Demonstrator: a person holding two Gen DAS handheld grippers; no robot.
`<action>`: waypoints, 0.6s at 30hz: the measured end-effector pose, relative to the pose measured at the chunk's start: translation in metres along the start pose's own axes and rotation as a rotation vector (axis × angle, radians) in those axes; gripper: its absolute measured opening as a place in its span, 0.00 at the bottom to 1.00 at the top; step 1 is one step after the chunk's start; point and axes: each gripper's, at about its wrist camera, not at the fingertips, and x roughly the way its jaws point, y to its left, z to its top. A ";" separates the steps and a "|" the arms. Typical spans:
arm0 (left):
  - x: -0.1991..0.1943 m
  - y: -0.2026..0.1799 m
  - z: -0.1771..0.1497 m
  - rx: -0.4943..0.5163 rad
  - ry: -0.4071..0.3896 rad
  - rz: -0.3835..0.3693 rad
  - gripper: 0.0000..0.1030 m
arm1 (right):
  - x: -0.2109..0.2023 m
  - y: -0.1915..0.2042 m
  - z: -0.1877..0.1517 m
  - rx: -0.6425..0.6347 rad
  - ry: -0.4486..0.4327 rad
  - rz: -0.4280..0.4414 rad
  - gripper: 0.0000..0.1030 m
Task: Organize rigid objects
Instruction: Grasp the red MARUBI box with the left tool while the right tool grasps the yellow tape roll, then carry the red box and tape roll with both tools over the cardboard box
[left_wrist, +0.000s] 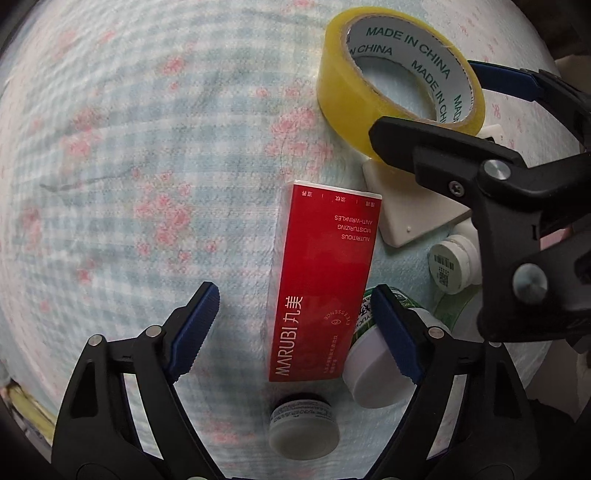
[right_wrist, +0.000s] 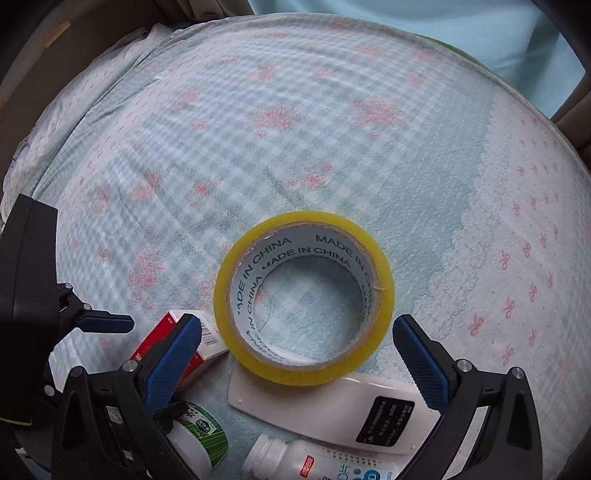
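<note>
A yellow tape roll (right_wrist: 303, 291) lies flat on the checked bedsheet, just ahead of my open, empty right gripper (right_wrist: 295, 332); it also shows in the left wrist view (left_wrist: 399, 81). A red MARUBI box (left_wrist: 321, 284) lies between the spread fingers of my open left gripper (left_wrist: 295, 321), its near end at the jaws. A white remote (right_wrist: 332, 406) lies under the tape's near edge. A white bottle with a green label (right_wrist: 199, 435), another white bottle (right_wrist: 314, 461) and a small grey-capped jar (left_wrist: 303, 424) lie close by.
The blue-and-pink checked sheet (right_wrist: 295, 129) spreads wide to the far side and left. The right gripper's black frame (left_wrist: 498, 192) crosses the left wrist view at the right, over the remote. The bed's edge shows at the far left (right_wrist: 55, 92).
</note>
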 end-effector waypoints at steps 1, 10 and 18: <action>0.003 0.000 0.001 0.000 0.005 0.001 0.74 | 0.003 0.001 0.001 -0.015 0.000 -0.003 1.00; 0.026 -0.011 0.007 0.019 -0.001 0.038 0.62 | 0.019 -0.002 0.010 -0.048 0.008 -0.033 0.95; 0.034 -0.031 0.005 0.064 -0.030 0.033 0.40 | 0.018 0.001 0.011 -0.047 0.003 -0.042 0.94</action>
